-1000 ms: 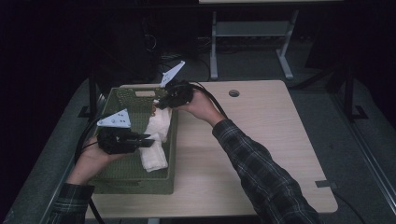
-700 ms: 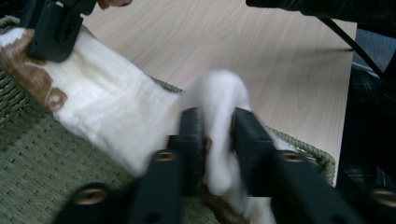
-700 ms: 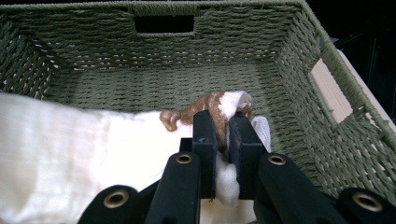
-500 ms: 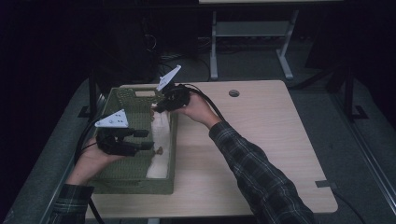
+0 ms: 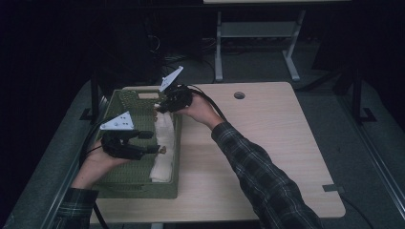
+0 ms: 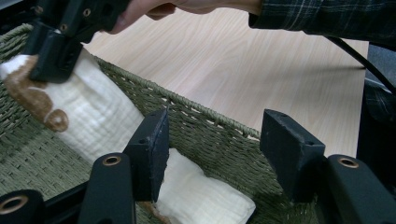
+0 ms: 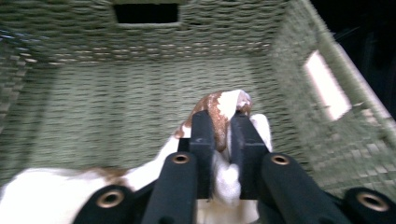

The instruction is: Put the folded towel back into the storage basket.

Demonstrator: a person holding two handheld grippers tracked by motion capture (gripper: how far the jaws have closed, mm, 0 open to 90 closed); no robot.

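Here, white cloth [image 5: 163, 143] draped along the green basket's [image 5: 125, 179] right wall, right claw [image 7: 219, 135] clamped on its far brown-trimmed end, left claw [image 6: 212, 154] just opening, jaws apart above its near end inside the basket.

No words, labels, brand names, numbers or signs can be read anywhere in these pics. Nothing is written on the things in them.
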